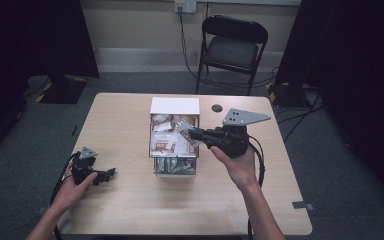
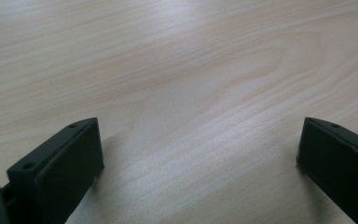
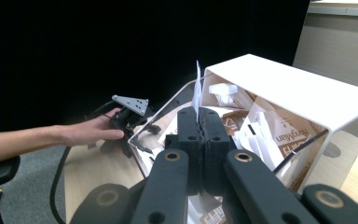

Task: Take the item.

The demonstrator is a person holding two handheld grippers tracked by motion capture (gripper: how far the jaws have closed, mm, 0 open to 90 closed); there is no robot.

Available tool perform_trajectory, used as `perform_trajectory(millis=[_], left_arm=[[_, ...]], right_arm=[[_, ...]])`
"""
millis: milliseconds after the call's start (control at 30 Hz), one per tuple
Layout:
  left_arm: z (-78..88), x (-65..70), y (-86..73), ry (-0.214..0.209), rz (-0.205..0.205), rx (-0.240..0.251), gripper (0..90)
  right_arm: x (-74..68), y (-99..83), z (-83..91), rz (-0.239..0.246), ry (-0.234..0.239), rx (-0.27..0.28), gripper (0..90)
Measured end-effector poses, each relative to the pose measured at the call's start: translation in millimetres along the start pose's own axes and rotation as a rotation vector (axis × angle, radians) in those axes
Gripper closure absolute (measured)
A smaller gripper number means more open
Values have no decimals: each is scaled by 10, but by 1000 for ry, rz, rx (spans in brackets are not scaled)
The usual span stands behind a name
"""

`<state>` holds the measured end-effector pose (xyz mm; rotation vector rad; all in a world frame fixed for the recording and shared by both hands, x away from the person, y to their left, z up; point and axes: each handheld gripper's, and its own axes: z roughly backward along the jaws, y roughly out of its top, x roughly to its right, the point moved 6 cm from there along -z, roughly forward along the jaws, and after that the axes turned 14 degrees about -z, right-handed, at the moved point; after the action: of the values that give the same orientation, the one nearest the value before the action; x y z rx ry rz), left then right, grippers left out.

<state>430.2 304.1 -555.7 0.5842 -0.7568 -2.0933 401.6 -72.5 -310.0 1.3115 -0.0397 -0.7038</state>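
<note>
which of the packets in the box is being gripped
The white packet standing on edge, pinched between the shut jaws of the right gripper; the other packets lie loose in the box.

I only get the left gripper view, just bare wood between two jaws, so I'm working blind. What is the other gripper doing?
Observer: The right gripper is shut on a white packet, pinched at its lower edge.
Operator: Where did that packet come from?
Observer: It sits over a clear box in the middle of the table, full of brown and white packets.
Operator: Is the box open?
Observer: A white lid covers its far end; the rest is uncovered.
Operator: And where is my gripper relative to the box?
Observer: The left gripper rests on the table to the left of the box, apart from it, jaws open.
</note>
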Motion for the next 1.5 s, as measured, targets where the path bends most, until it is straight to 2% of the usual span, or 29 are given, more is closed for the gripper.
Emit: perform_trajectory(millis=[400, 900, 1200, 1500], left_arm=[[0, 0, 0, 0, 0, 0, 0], [0, 0, 0, 0, 0, 0, 0], [0, 0, 0, 0, 0, 0, 0], [0, 0, 0, 0, 0, 0, 0]], right_arm=[[7, 43, 152, 5, -13, 27, 893], [99, 65, 345, -10, -50, 60, 893], [221, 35, 406, -28, -92, 63, 892], [342, 7, 483, -55, -111, 65, 893]])
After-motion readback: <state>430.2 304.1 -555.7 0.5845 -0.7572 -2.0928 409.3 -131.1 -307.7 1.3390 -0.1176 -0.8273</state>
